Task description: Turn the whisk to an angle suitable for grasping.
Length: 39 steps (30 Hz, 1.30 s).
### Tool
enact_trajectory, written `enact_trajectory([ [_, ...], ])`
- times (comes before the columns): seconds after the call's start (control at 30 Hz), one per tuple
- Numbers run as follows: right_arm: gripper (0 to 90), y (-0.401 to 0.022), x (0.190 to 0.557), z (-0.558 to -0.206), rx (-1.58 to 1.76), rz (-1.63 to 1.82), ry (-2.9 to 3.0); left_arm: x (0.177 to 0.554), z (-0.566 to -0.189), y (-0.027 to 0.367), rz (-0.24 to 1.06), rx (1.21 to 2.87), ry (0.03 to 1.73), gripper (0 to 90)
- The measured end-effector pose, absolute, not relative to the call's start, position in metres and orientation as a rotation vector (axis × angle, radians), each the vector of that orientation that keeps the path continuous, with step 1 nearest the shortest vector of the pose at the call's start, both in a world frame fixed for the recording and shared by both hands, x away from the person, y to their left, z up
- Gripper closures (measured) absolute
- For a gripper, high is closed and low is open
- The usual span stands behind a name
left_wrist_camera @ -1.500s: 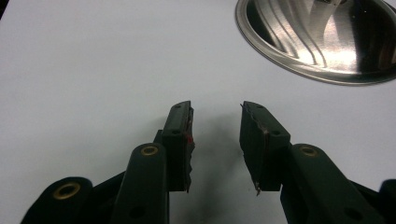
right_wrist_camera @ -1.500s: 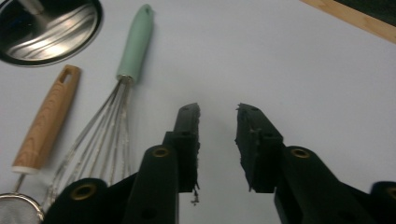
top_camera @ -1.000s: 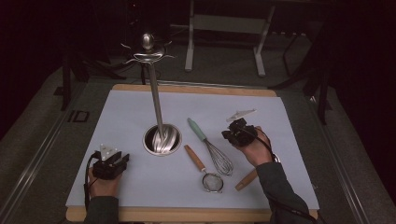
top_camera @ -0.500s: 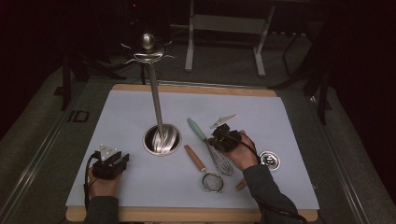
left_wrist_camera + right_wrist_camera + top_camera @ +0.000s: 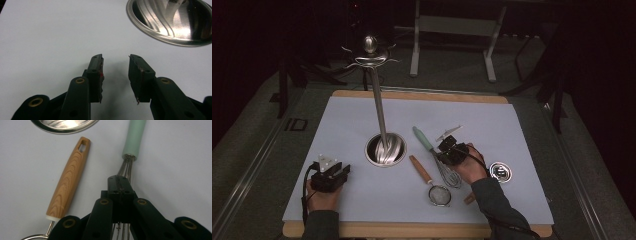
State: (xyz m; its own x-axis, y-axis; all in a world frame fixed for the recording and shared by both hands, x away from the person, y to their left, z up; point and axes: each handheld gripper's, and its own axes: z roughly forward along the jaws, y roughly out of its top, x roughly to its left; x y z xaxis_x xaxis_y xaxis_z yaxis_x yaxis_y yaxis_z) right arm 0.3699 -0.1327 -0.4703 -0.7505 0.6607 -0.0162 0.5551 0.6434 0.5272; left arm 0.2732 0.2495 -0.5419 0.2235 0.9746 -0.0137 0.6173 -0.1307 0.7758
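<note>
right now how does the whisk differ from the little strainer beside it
The whisk has a pale green handle; the strainer has a wooden one with a hole at its end. The whisk ends in long wire loops, the strainer in a small round mesh bowl. The right gripper, fingers shut, sits over the whisk's wires; the strainer lies untouched. Both lie flat on the white mat.

Mint-green whisk handle [image 5: 133, 138], wood-grain strainer handle [image 5: 68, 178]
</note>
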Motion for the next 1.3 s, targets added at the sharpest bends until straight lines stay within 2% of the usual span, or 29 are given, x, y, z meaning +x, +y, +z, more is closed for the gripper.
enact_trajectory([
  [0.83, 89.2, -0.16, 0.397, -0.471, 1.124, 0.685, 2.616, 0.273, -0.542, 0.25, 0.687, 1.824, 1.473, 64.0],
  [1.3, 82.7, -0.154, 0.417, -0.476, 1.156, 0.708, 2.636, 0.272, -0.542, 0.25, 0.687, 1.814, 1.473, 63.7],
])
